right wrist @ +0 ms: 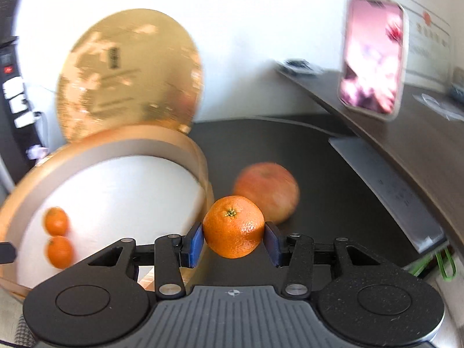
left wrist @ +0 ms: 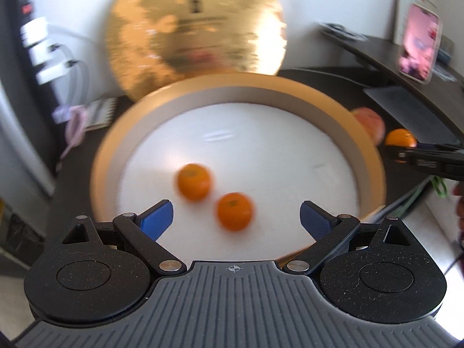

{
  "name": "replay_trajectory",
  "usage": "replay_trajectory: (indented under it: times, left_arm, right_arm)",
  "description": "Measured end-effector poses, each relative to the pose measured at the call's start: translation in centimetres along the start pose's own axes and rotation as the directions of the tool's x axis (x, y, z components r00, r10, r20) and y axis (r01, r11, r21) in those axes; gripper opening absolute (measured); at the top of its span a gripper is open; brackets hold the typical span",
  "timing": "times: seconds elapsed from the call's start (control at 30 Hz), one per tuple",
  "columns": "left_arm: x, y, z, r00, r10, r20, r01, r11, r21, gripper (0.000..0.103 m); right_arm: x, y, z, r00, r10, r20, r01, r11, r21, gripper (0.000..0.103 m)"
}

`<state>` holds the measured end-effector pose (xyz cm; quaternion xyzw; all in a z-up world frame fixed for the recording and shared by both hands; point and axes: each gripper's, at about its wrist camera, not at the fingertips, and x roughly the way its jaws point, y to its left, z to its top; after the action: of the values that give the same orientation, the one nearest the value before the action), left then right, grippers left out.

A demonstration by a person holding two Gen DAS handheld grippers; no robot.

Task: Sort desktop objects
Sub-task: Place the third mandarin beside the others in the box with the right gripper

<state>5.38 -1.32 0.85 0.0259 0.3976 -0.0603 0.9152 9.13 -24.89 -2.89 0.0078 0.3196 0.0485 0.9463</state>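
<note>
The right claw [right wrist: 233, 242] clamped a dimpled mandarin [right wrist: 233, 226] between blue pads, just beside a smooth apple [right wrist: 271, 187] on the dark surface [right wrist: 319, 179]. The left claw [left wrist: 236, 219] stood apart over a round gold-rimmed white tray [left wrist: 240, 85] holding two mandarins [left wrist: 193, 181]. Writing was blurred.

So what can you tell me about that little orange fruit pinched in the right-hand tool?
The orange is small and round, with bright, dimpled peel and a tiny green-brown stem scar facing up toward the camera. It looks whole and unpeeled. The right tool is shut on it, one blue pad pressing each side. It sits just right of the round box, with a larger reddish fruit behind it. Whether it rests on the dark desk or is lifted, I cannot tell.
</note>
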Motion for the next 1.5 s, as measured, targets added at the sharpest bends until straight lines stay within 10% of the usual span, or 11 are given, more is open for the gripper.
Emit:
replay_trajectory:
  times: [0.73, 1.5]
  left_arm:
    - [-1.7, 9.6, -3.8, 0.997, 0.079, 0.002, -0.078, 0.982, -0.174, 0.097]
    - [-1.8, 10.7, -4.4, 0.997, 0.074, -0.009, -0.074, 0.976, -0.204, 0.097]
  right_arm:
    - [7.3, 14.4, 1.6, 0.958, 0.194, -0.210, -0.229, 0.961, -0.157, 0.046]
    - [8.9, 15.5, 1.7, 0.934, 0.204, -0.292, -0.249, 0.961, -0.123, 0.047]
